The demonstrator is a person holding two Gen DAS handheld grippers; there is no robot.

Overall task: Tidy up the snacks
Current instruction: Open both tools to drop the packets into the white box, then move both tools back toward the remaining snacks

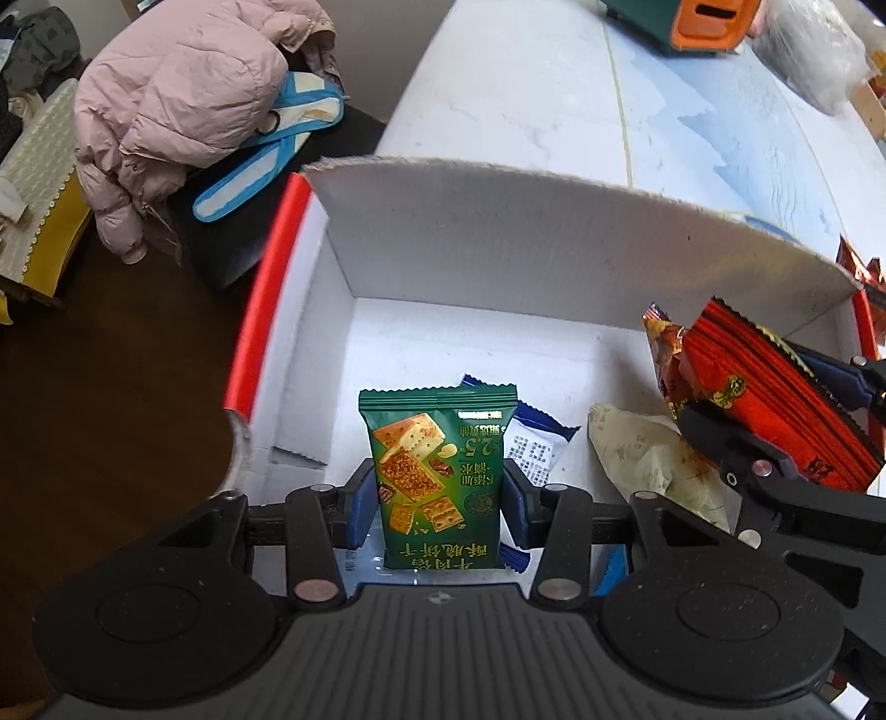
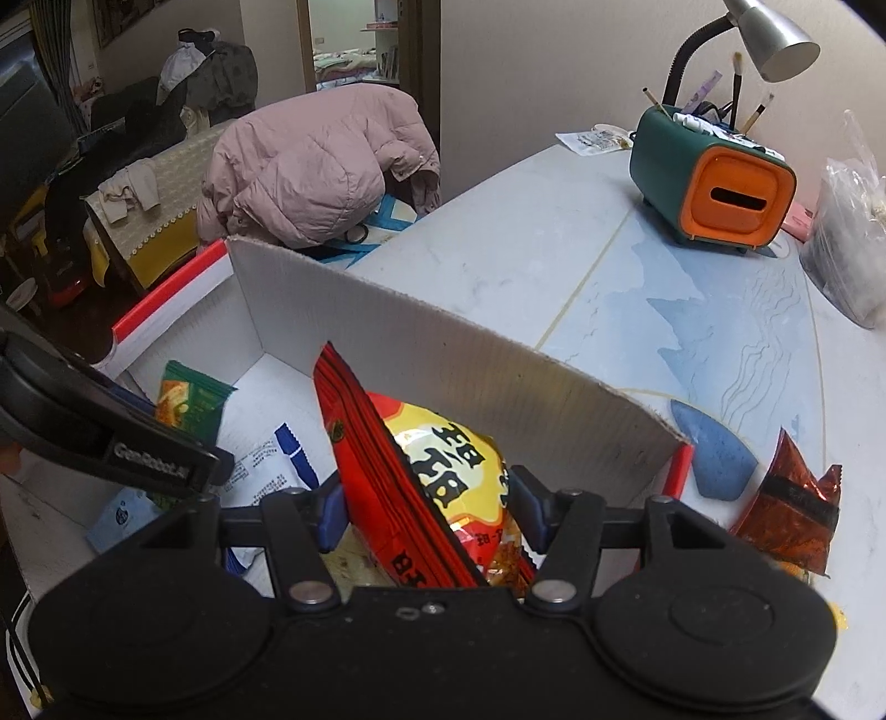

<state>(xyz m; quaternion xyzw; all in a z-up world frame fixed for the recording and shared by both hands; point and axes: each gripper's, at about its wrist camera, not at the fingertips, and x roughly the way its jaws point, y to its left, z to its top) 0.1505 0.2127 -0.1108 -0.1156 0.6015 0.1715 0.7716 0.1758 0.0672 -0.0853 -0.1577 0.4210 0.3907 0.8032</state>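
Note:
A white cardboard box [image 1: 498, 249] with red edges stands on the table; it also shows in the right wrist view [image 2: 443, 354]. My left gripper [image 1: 440, 498] is shut on a green cracker packet [image 1: 437, 471] and holds it upright inside the box. My right gripper [image 2: 429, 498] is shut on a red and yellow snack bag [image 2: 443, 471], held over the box's right side; that bag shows in the left wrist view [image 1: 764, 399]. A blue and white packet [image 1: 534, 448] and a pale packet [image 1: 648, 459] lie on the box floor.
A red-brown snack packet [image 2: 792, 509] lies on the table right of the box. A green and orange holder [image 2: 714, 183], a desk lamp [image 2: 769, 33] and a plastic bag [image 2: 853, 243] stand at the table's back. A pink jacket [image 1: 183, 99] lies on furniture to the left.

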